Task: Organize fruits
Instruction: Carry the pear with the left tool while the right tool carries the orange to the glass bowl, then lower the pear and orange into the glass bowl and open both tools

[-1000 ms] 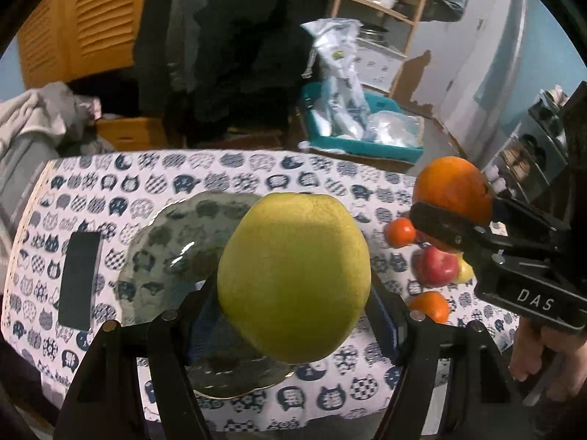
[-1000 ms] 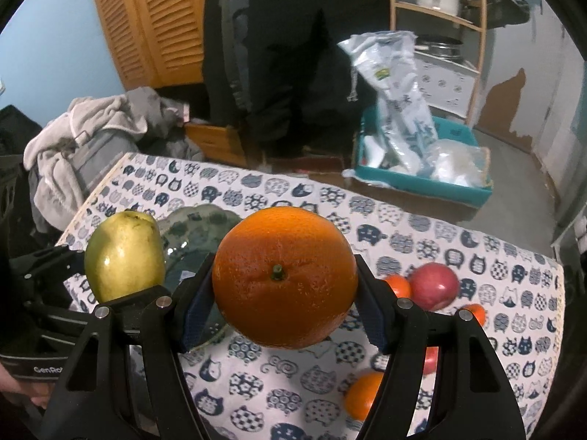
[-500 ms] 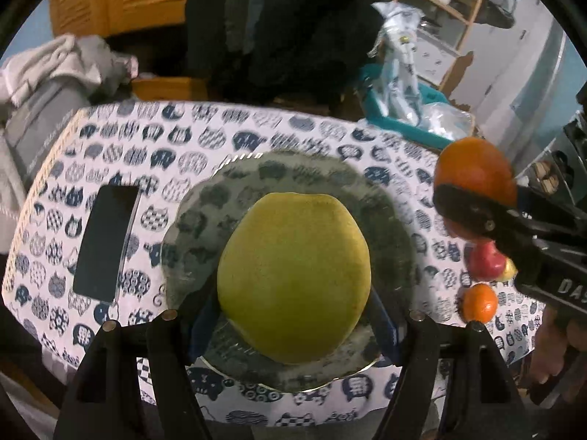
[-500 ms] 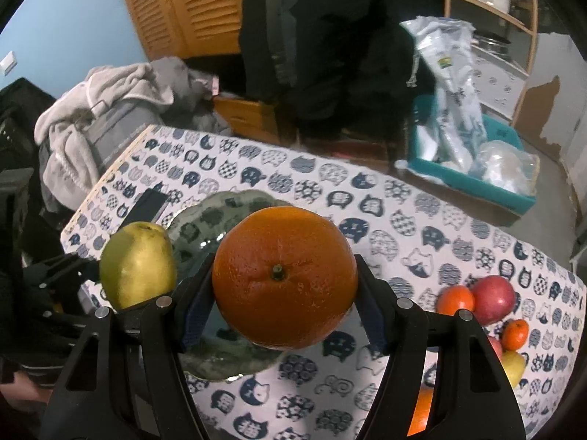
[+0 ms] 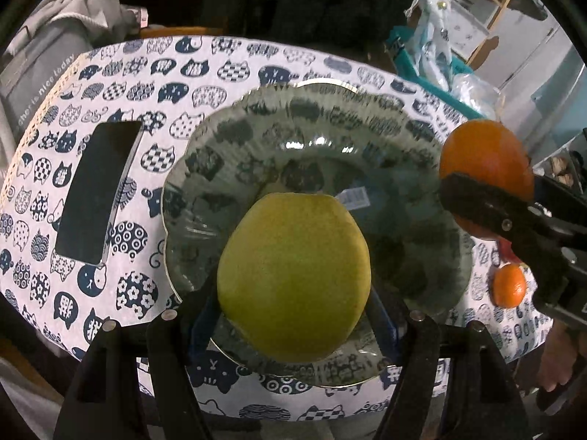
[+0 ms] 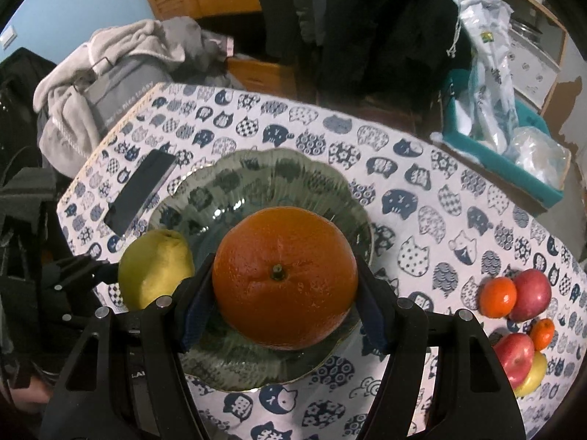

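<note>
A large green-yellow pear [image 5: 293, 275] is clamped in my left gripper [image 5: 293, 315], which hangs over the near half of a scalloped grey-green glass plate [image 5: 315, 135]. My right gripper [image 6: 282, 293] is shut on a big orange [image 6: 284, 278] above the same plate [image 6: 256, 179]. From the left wrist view the orange [image 5: 484, 157] shows at the plate's right rim. In the right wrist view the pear [image 6: 154, 267] sits at the plate's left rim. Both fruits are off the plate's surface.
A dark phone [image 5: 97, 194] lies on the cat-print tablecloth [image 5: 165, 69] left of the plate. Loose fruit sits at the table's right end: red apples [image 6: 532, 293], small oranges [image 6: 497, 297] and a yellow one [image 6: 532, 376]. A teal bin [image 6: 502, 139] and clothes [image 6: 110, 73] stand beyond.
Both grippers came down and forward with their fruit, so the plate now lies large beneath them. The orange moved left from over the bare cloth to above the plate.
</note>
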Action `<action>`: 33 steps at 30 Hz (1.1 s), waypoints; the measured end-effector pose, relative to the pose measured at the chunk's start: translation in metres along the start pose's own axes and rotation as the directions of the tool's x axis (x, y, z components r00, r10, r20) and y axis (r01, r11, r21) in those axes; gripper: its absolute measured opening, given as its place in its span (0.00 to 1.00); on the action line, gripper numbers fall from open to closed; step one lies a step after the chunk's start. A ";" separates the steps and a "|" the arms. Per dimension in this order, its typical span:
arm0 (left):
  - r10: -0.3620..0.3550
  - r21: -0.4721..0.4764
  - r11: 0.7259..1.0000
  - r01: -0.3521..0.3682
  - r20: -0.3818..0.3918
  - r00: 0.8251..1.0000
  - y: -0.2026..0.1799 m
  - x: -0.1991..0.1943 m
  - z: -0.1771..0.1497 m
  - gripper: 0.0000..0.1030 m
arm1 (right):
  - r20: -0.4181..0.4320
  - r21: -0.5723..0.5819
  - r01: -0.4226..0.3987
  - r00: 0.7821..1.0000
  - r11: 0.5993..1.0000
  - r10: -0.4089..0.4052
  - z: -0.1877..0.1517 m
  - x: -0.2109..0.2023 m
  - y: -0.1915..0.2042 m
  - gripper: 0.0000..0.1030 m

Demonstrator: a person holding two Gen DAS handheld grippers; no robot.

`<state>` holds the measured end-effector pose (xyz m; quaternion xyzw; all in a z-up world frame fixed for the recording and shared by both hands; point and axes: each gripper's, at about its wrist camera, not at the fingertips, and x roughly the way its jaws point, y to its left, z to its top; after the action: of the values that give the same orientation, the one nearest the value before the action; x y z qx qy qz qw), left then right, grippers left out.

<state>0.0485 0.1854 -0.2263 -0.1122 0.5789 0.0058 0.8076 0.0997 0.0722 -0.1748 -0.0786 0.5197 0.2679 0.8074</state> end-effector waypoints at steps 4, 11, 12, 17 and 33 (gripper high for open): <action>-0.011 -0.020 1.000 0.010 -0.060 0.998 0.003 0.014 -0.004 0.72 | -0.029 0.001 -0.010 1.000 1.000 0.010 -0.004 0.009 0.003 0.68; -0.018 -0.009 1.000 0.017 -0.100 0.995 -0.002 0.027 -0.009 0.71 | -0.071 0.000 -0.011 0.997 1.000 0.011 -0.011 0.023 0.003 0.68; -0.016 -0.010 1.000 0.015 -0.099 0.995 -0.003 0.025 -0.009 0.71 | -0.075 0.004 -0.009 0.997 1.000 0.010 -0.012 0.025 0.002 0.68; 0.004 0.004 1.000 -0.004 -0.065 0.998 -0.005 0.012 -0.009 0.73 | -0.098 0.021 -0.009 0.995 1.000 0.012 -0.016 0.032 -0.004 0.68; 0.012 0.030 1.000 -0.011 -0.011 1.000 -0.010 -0.006 -0.006 0.73 | -0.102 0.065 -0.042 0.994 0.997 0.049 -0.017 0.032 -0.010 0.69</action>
<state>0.0427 0.1755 -0.2207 -0.0970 0.5840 0.0012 0.8059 0.1013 0.0677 -0.2126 -0.0549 0.5706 0.2653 0.7752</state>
